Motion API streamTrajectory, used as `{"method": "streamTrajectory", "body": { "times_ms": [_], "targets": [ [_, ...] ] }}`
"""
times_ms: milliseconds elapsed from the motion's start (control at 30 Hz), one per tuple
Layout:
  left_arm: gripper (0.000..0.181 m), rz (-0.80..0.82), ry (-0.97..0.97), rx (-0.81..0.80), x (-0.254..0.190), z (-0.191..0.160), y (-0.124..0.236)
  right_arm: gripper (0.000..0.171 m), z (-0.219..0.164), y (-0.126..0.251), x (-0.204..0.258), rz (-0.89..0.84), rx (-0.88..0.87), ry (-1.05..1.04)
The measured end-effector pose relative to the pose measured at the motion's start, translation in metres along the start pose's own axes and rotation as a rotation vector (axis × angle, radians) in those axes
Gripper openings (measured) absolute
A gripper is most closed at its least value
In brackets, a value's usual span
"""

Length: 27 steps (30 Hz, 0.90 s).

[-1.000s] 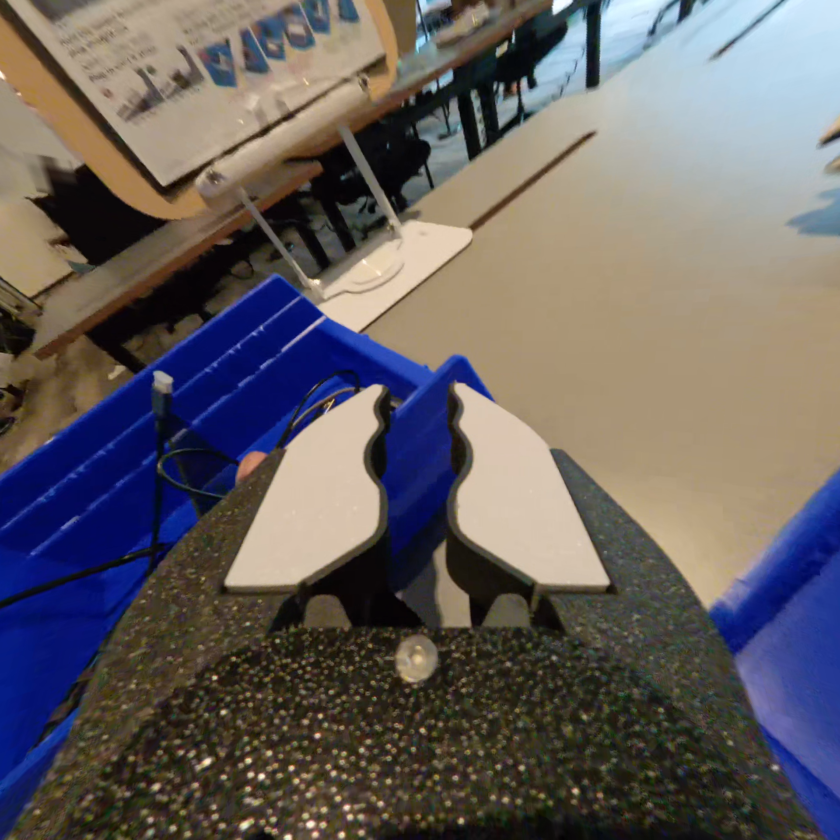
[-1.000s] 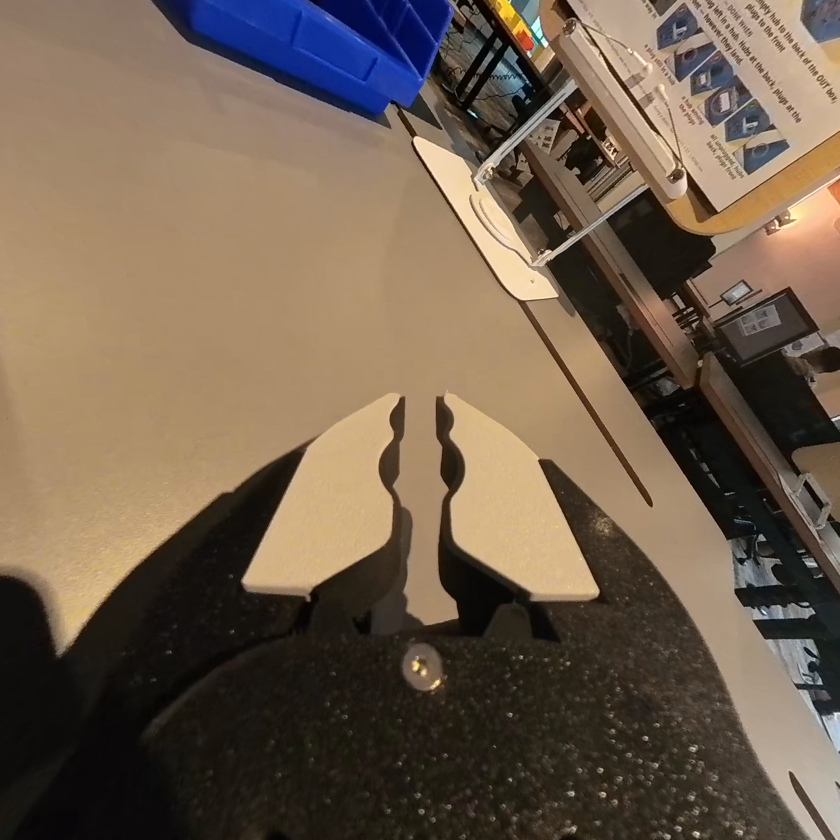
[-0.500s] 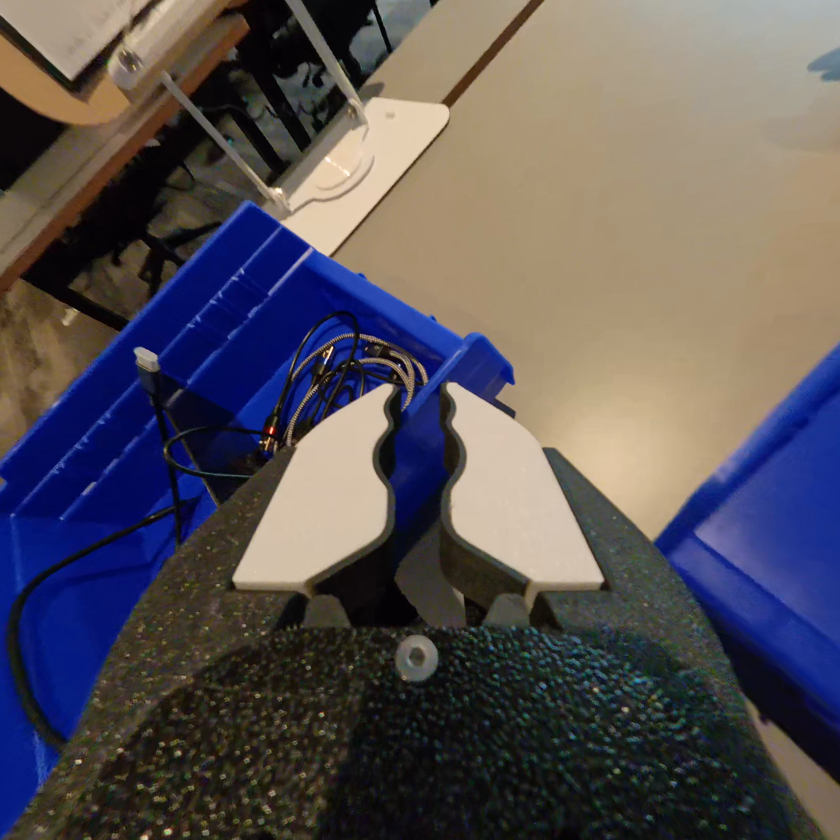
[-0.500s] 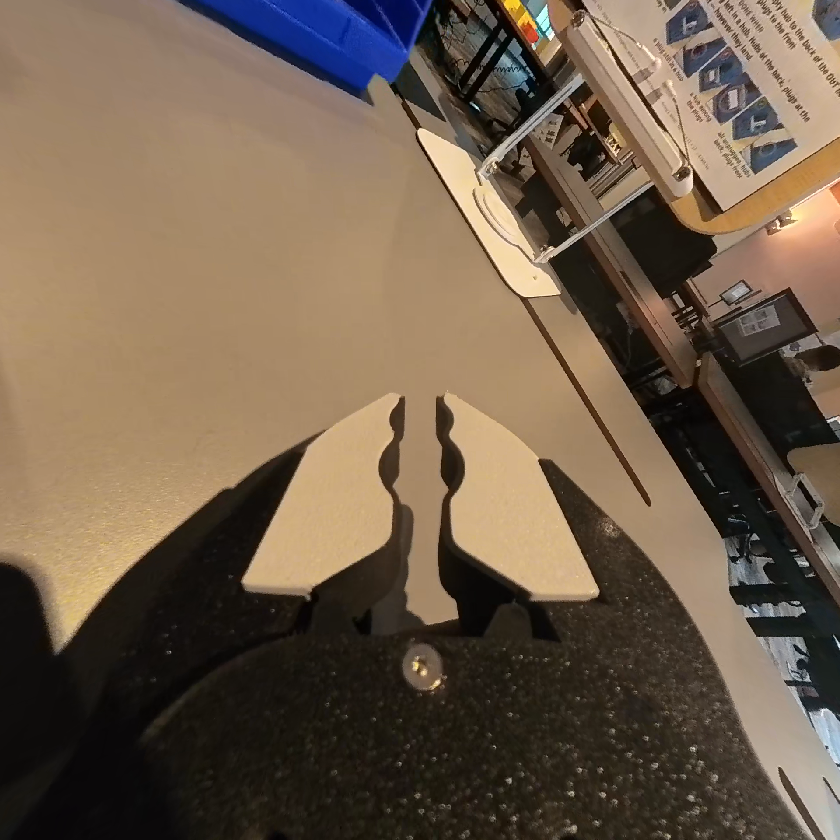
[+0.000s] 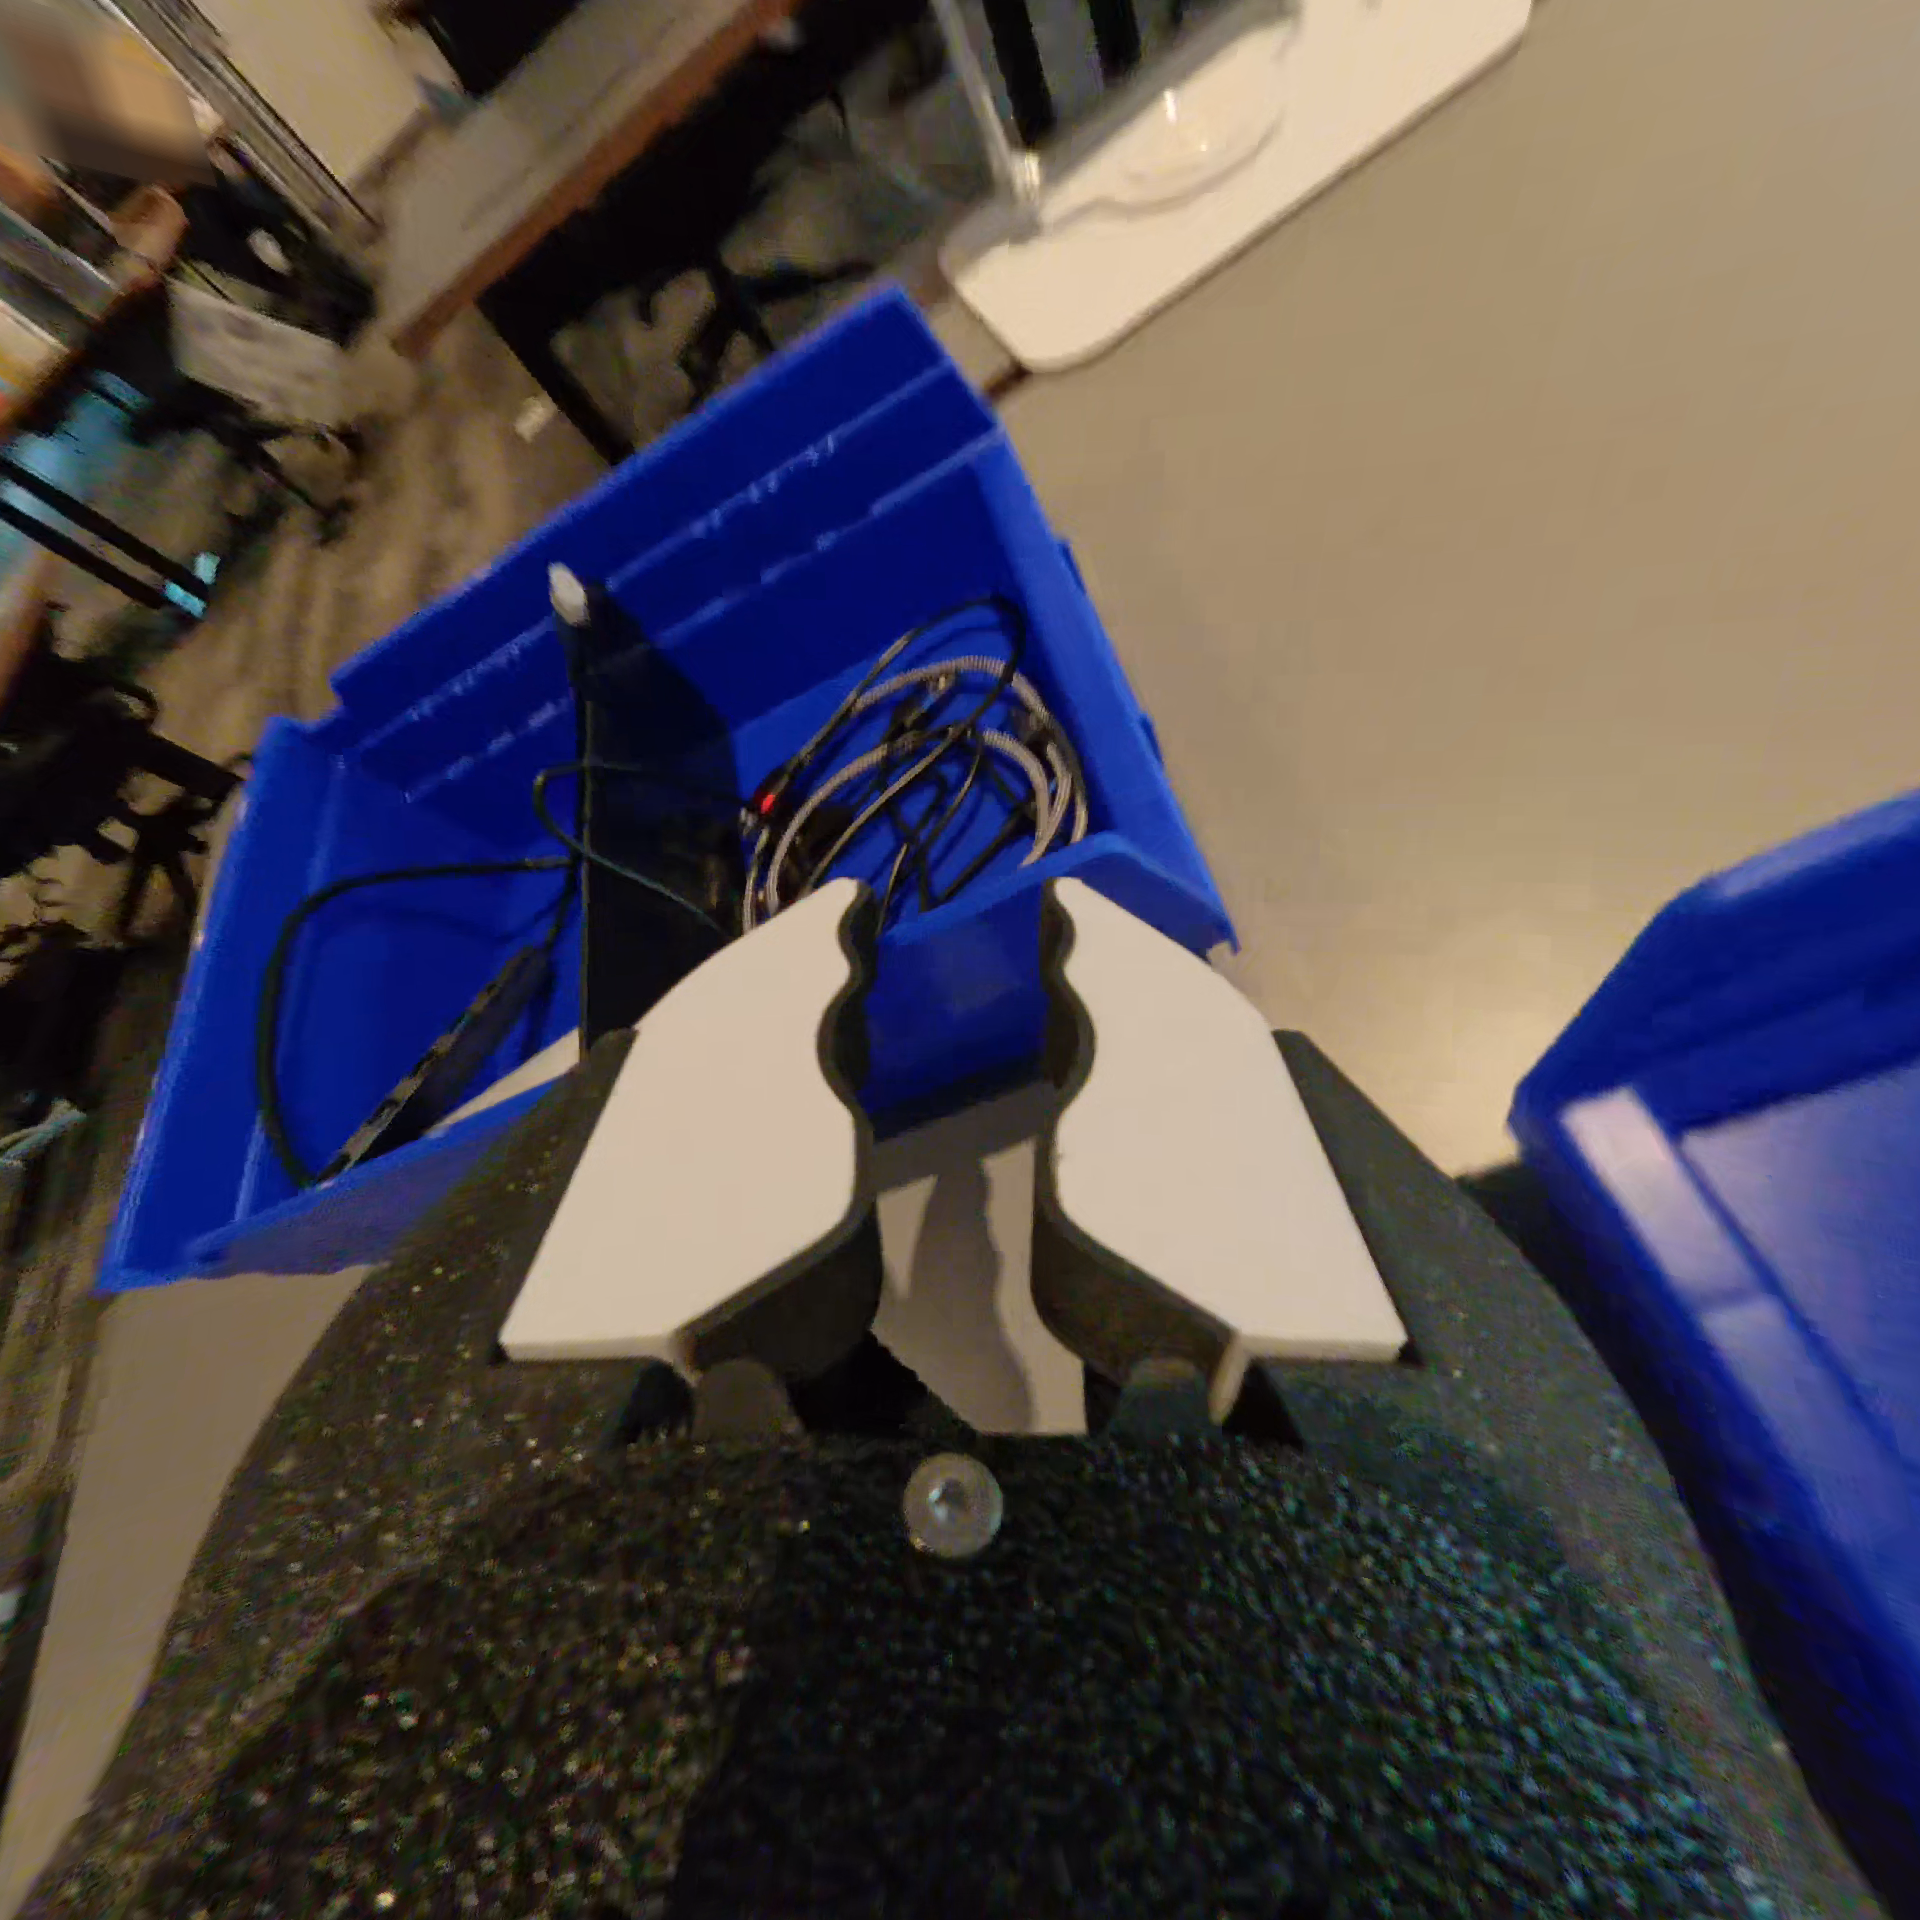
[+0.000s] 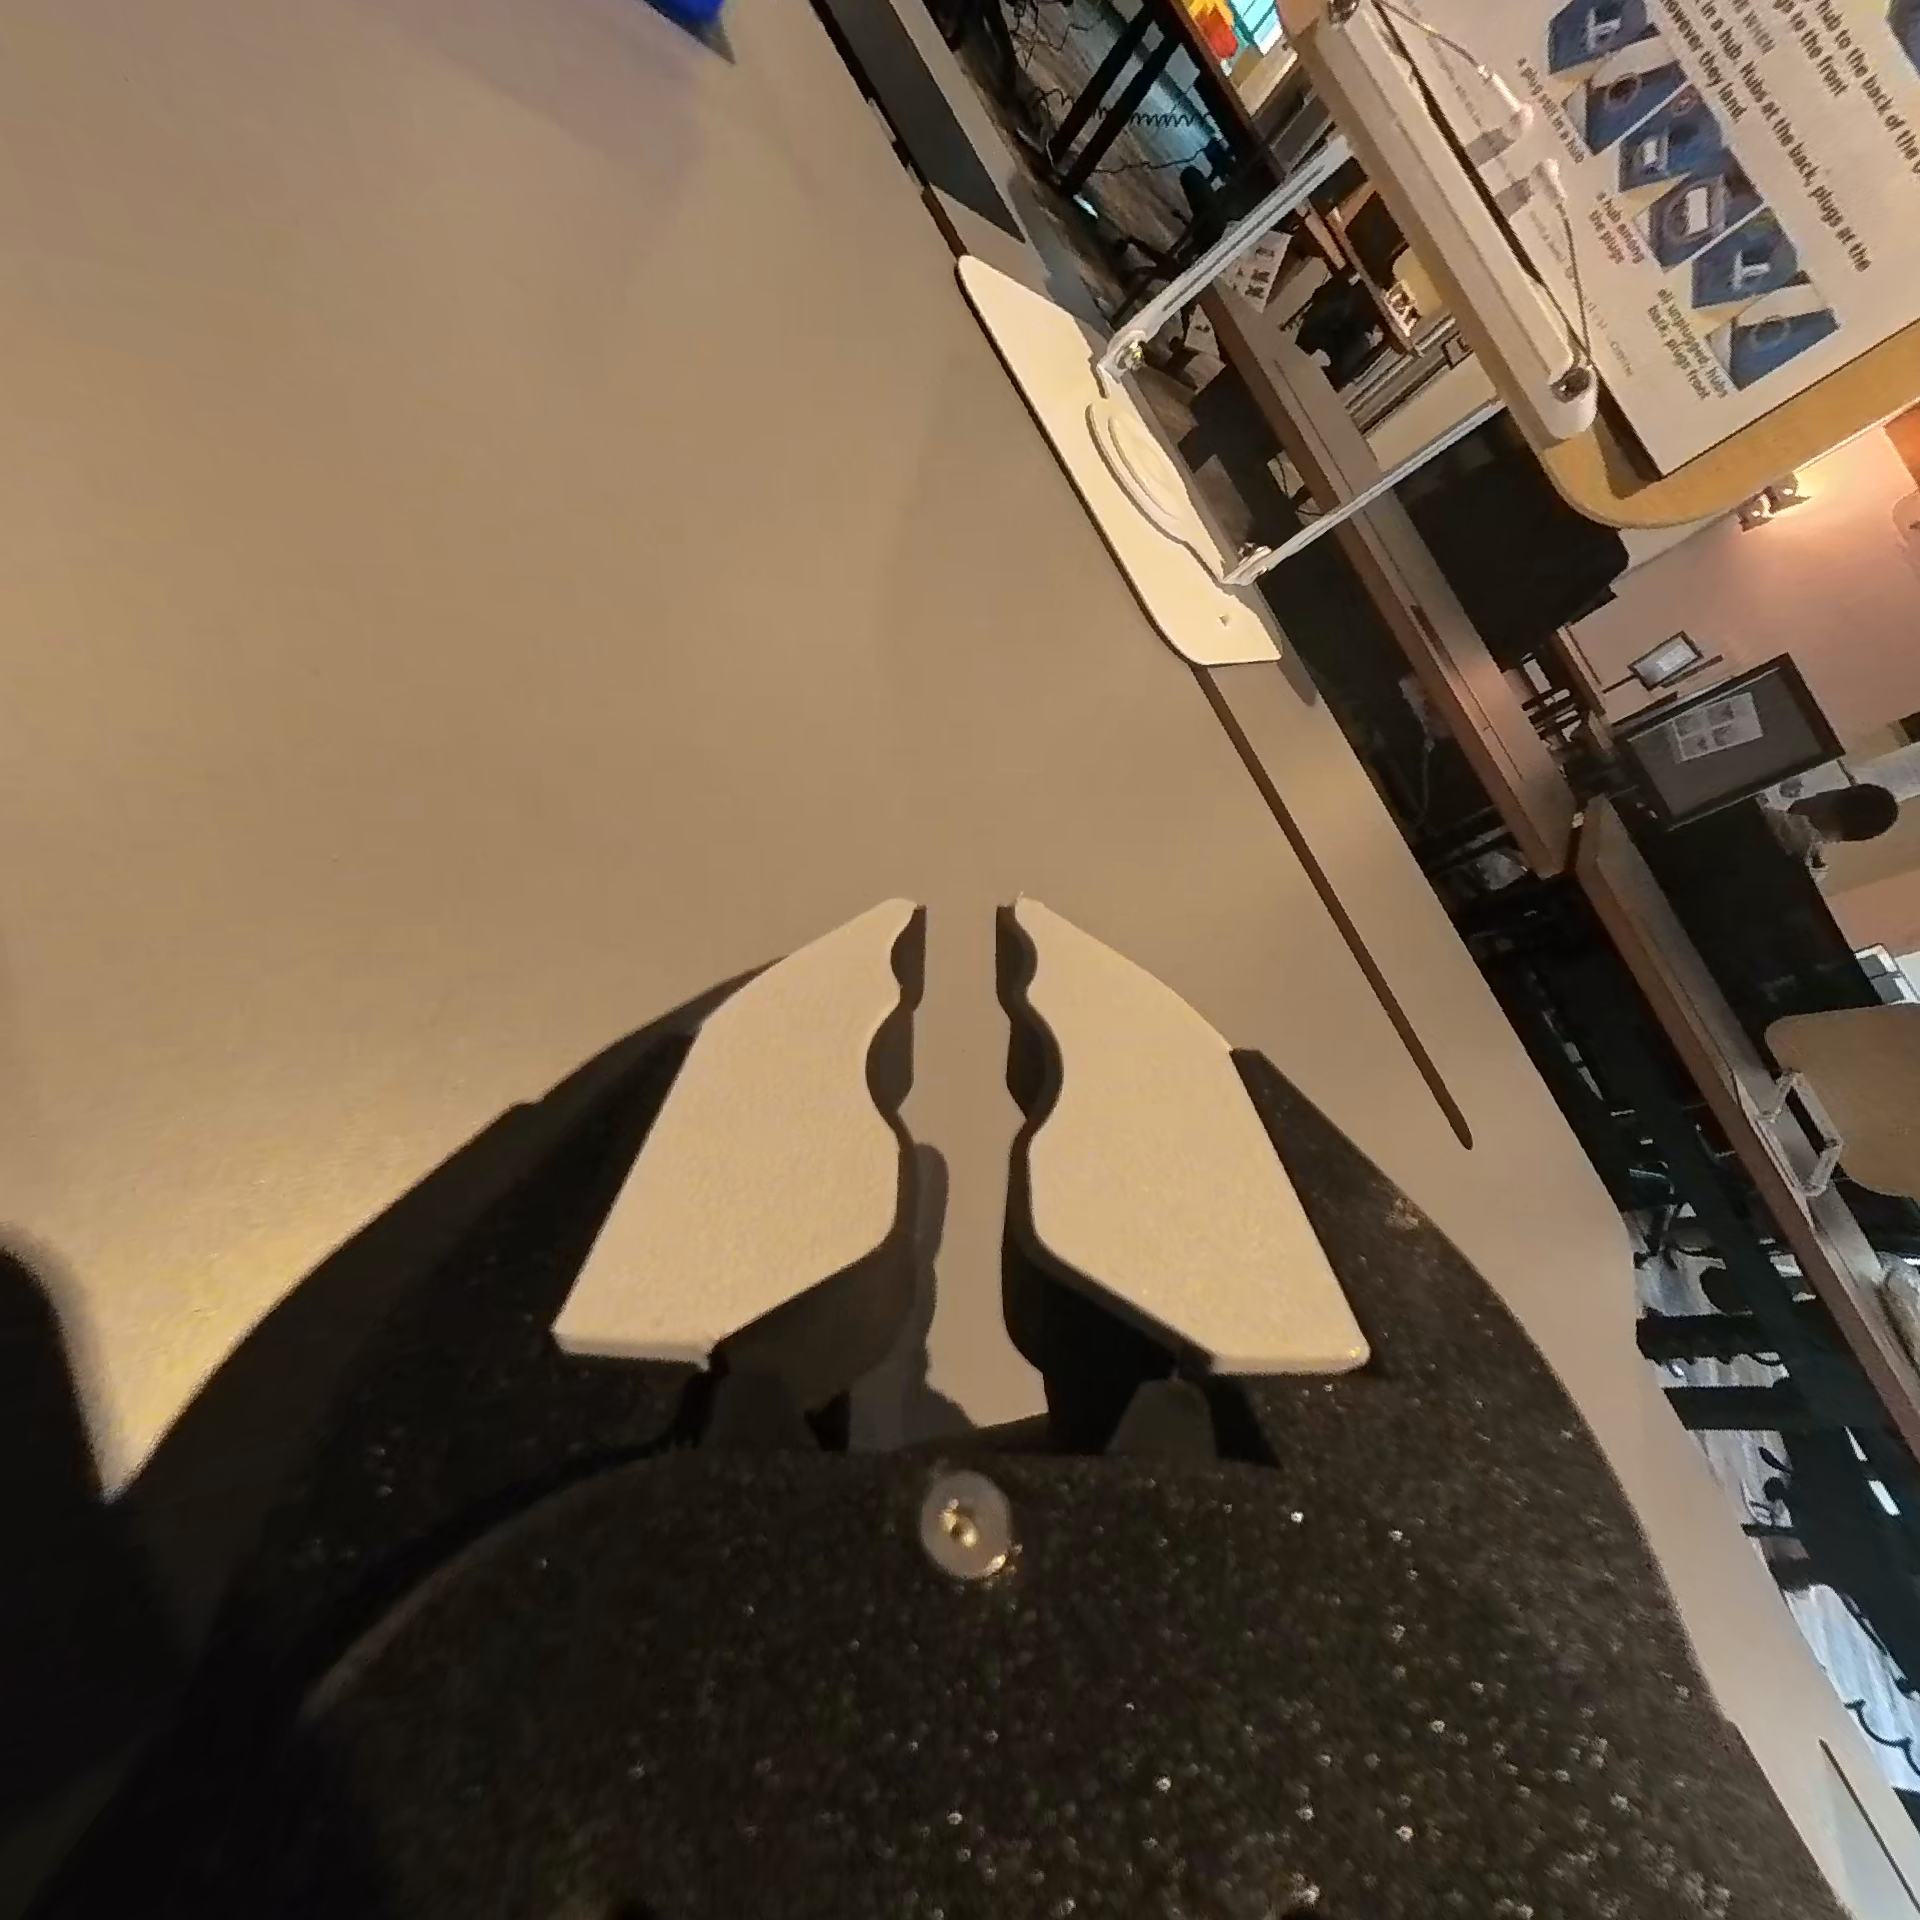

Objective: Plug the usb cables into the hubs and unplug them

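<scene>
Black and braided silver usb cables are lying tangled inside a blue bin on the counter. Left tongs are gaping, empty; right tongs are slightly parted, gripping nothing.

Printed writing with small blue pictures stands on one white instruction sheet, mounted on a board. A framed notice farther off is too small to read.

The left gripper points toward 12 o'clock in its view, its two pale fingers spread with a wide gap and nothing between them. The right gripper also points toward 12 o'clock, fingers parted by a narrow gap, empty.
</scene>
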<state>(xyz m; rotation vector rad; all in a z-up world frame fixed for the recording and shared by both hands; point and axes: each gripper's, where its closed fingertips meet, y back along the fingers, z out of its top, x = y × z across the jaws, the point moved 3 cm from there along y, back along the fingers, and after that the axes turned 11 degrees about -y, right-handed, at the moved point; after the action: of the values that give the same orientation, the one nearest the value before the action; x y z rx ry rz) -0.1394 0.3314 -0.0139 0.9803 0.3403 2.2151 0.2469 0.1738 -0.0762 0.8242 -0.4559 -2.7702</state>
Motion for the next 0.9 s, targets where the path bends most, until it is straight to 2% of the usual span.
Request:
{"method": "streamTrajectory", "body": {
  "times_ms": [133, 267, 333, 467, 567, 633, 900],
  "targets": [
    [0.043, 0.110, 0.005, -0.090, -0.007, 0.024, -0.010, 0.013, -0.001, 0.000, 0.002, -0.007, 0.007, 0.017],
    [0.043, 0.171, -0.005, -0.172, -0.005, 0.042, -0.004, 0.013, -0.001, -0.001, 0.002, -0.003, 0.012, 0.022],
    [0.043, 0.160, -0.015, -0.154, -0.007, 0.043, -0.013, 0.013, -0.001, -0.001, 0.003, -0.002, 0.013, 0.024],
    [0.051, 0.124, -0.043, 0.001, -0.015, 0.021, -0.039, 0.013, -0.001, -0.001, 0.004, 0.002, 0.015, 0.033],
    [0.056, 0.156, -0.009, 0.032, -0.006, 0.012, -0.031, 0.013, -0.001, 0.000, 0.004, 0.004, 0.014, 0.034],
    [0.053, 0.181, 0.018, 0.066, 0.001, 0.000, -0.024, 0.013, -0.001, 0.000, 0.004, 0.004, 0.014, 0.035],
    [0.051, 0.330, 0.188, 0.192, 0.056, -0.073, 0.017, 0.013, -0.002, -0.001, 0.005, 0.003, 0.021, 0.045]
  ]
}}
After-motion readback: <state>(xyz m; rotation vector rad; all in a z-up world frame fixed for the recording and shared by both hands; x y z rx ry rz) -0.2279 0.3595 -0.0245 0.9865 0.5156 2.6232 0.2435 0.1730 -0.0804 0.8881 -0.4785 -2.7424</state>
